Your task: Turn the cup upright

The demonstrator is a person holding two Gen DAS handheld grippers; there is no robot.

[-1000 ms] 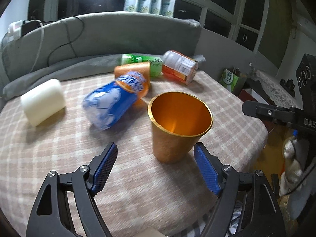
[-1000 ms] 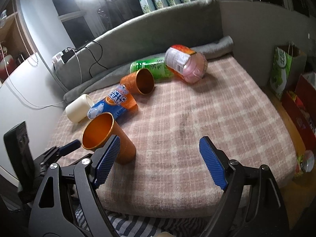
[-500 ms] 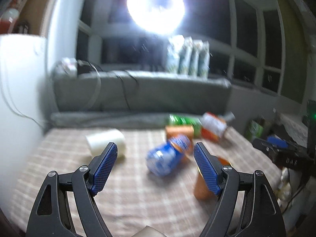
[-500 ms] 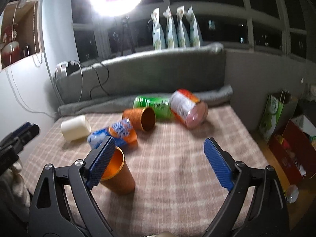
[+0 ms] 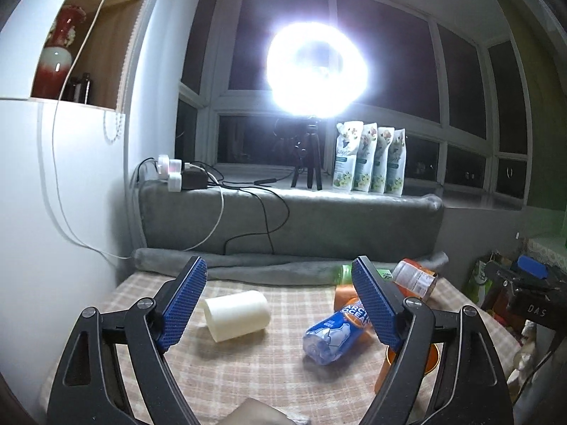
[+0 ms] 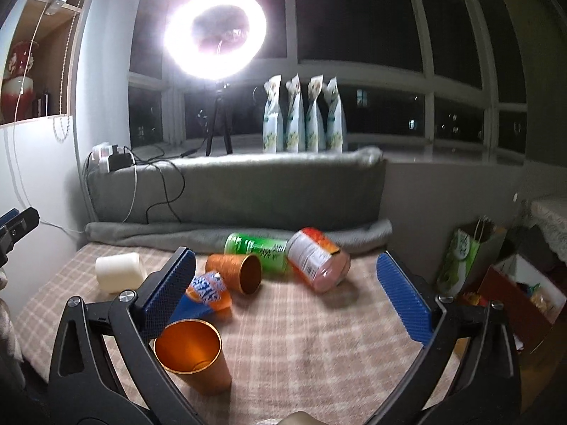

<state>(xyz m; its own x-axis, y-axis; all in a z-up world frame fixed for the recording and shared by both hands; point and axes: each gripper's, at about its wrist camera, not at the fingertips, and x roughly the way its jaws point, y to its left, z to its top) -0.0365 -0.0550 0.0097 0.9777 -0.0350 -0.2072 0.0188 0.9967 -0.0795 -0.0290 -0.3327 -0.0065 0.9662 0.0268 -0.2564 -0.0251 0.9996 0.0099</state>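
Right wrist view, left to right: a white roll (image 6: pixel 119 272) lies on its side on the checked cloth (image 6: pixel 319 347), then my orange cup (image 6: pixel 193 356) stands upright with its mouth up, just below my right gripper's (image 6: pixel 287 295) left finger. Behind it lie a blue bottle (image 6: pixel 209 292), a second orange cup (image 6: pixel 235 272) on its side, a green bottle (image 6: pixel 257 248) and a can (image 6: pixel 316 264). Both my grippers, the left gripper (image 5: pixel 280 306) too, gape wide and hold nothing.
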